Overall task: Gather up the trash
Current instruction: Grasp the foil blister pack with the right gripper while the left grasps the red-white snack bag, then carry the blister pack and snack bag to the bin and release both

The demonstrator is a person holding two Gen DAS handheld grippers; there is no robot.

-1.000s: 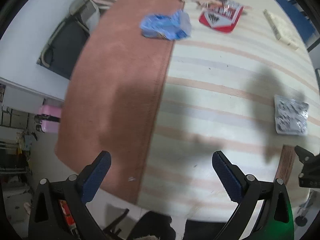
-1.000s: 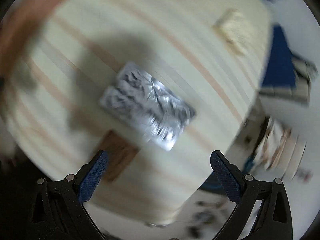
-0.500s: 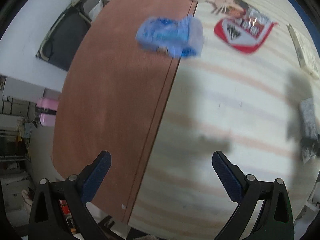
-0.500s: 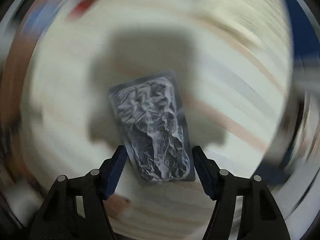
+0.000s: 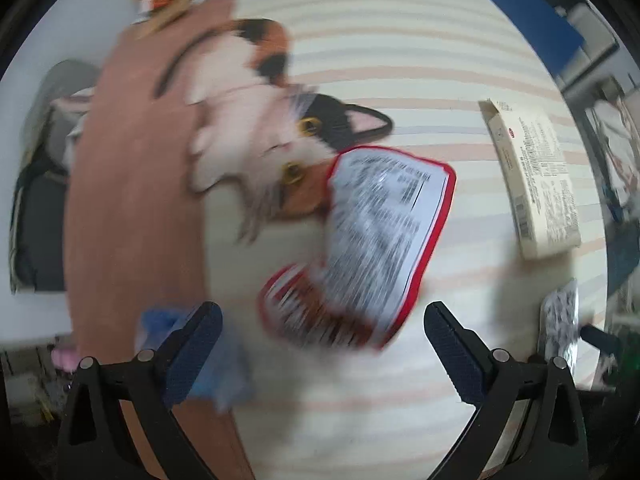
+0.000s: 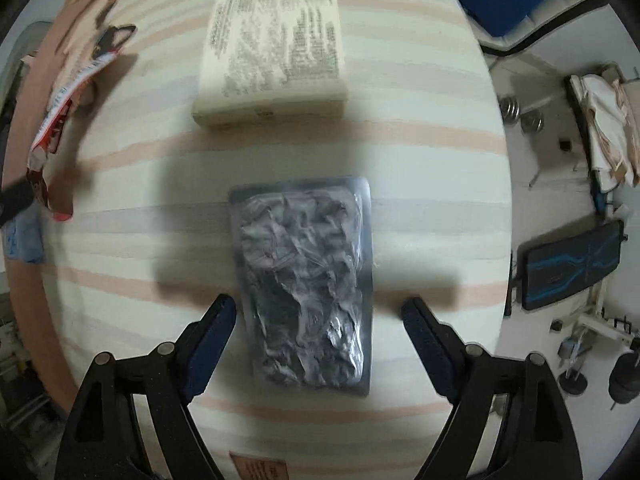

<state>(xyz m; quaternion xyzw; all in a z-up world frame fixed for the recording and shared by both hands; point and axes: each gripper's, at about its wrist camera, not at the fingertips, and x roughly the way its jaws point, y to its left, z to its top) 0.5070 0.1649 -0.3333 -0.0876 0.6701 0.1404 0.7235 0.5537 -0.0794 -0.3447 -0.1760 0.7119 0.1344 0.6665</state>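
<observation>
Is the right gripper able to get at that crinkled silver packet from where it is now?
Probably yes. The right gripper points down over the silver packet, its jaws just reopened and standing either side of it without pressing. Nothing lies over the packet; the cream box lies clear beyond.

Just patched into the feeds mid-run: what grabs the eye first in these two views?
In the right wrist view, the crumpled silver foil pack lies flat on the striped tablecloth, between the right gripper jaws, which have just been opening and do not press on it. In the left wrist view, a red-edged snack wrapper lies ahead of the open left gripper, overlapping a printed calico cat. A cream box lies beyond the foil pack.
</observation>
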